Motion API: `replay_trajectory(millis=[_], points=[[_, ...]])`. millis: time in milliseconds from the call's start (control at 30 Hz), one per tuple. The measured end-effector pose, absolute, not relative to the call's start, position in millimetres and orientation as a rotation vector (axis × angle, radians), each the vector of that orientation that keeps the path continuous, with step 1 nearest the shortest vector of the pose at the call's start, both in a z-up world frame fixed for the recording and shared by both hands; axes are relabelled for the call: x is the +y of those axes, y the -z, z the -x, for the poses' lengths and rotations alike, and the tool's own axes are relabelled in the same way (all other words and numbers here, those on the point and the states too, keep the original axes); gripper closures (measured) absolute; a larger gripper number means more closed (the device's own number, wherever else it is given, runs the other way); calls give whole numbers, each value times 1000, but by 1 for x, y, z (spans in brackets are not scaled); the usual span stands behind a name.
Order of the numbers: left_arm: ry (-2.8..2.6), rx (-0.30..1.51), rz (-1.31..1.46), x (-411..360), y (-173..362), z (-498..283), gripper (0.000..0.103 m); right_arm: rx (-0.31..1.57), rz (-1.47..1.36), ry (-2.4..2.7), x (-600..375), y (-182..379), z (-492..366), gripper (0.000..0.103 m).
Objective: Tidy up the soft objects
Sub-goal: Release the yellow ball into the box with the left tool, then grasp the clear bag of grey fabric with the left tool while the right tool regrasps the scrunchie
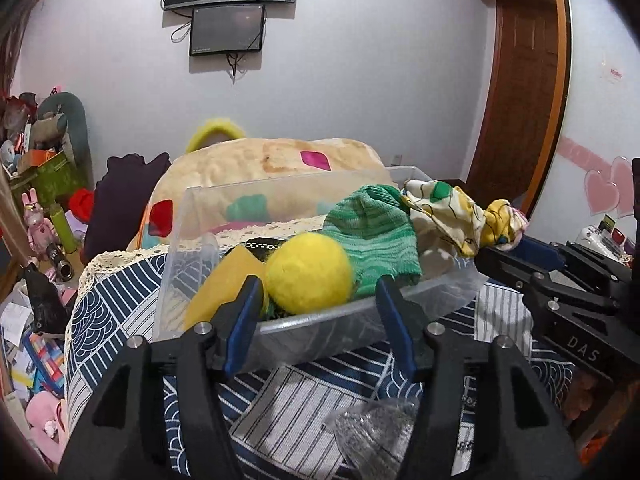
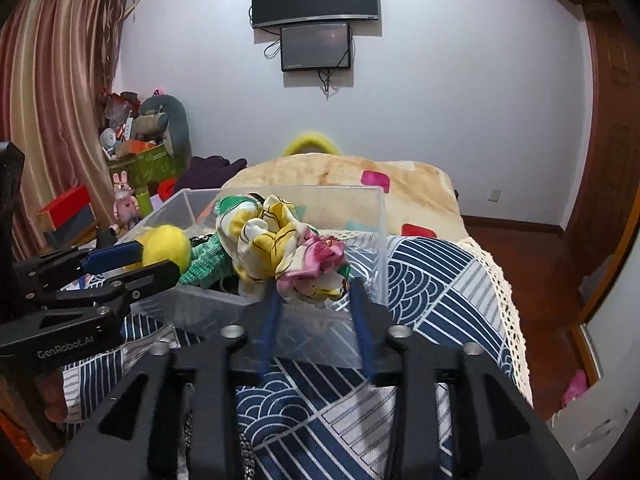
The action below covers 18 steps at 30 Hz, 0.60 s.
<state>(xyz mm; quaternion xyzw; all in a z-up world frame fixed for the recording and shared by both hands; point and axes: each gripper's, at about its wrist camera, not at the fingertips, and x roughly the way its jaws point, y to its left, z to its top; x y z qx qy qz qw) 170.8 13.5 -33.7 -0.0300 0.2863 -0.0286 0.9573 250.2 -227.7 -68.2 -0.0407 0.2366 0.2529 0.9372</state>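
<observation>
A clear plastic bin [image 1: 280,322] stands on the bed and holds a yellow plush ball [image 1: 309,274], a yellow sponge-like piece [image 1: 224,284] and a green knit cloth [image 1: 376,228]. My left gripper [image 1: 318,300] is open at the bin's near rim, its jaws on either side of the ball without touching it. A floral printed cloth [image 2: 280,240] lies bunched on the bin's near right corner [image 2: 312,320]. My right gripper [image 2: 314,300] is open, its jaws wide on either side of the cloth's lower edge. The ball also shows in the right wrist view [image 2: 168,246].
The bin sits on a blue and white patterned bedspread [image 1: 304,400] with a lace edge. A beige blanket [image 1: 256,164] is heaped behind the bin. A crumpled clear wrapper [image 1: 372,428] lies near me. Cluttered toys and boxes [image 1: 44,184] stand at the left; a wooden door [image 1: 520,92] is at the right.
</observation>
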Motion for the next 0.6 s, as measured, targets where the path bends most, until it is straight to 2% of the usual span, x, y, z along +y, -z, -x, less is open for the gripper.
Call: replay_trajectory(millis=[167,300,367,600], points=[[66,558,49,10,28,-156,37,481,70,-520,-236,67,-244,62],[76,546,62,9,23,-144,29,455,73,-503,-243,63,-236,51],[81,538,57,6,22,-138,27,438,74,-496,-246,60,-231,49],[119,572,44,-4,34,-122,21,436,66,-512,-252,60,-222,48]])
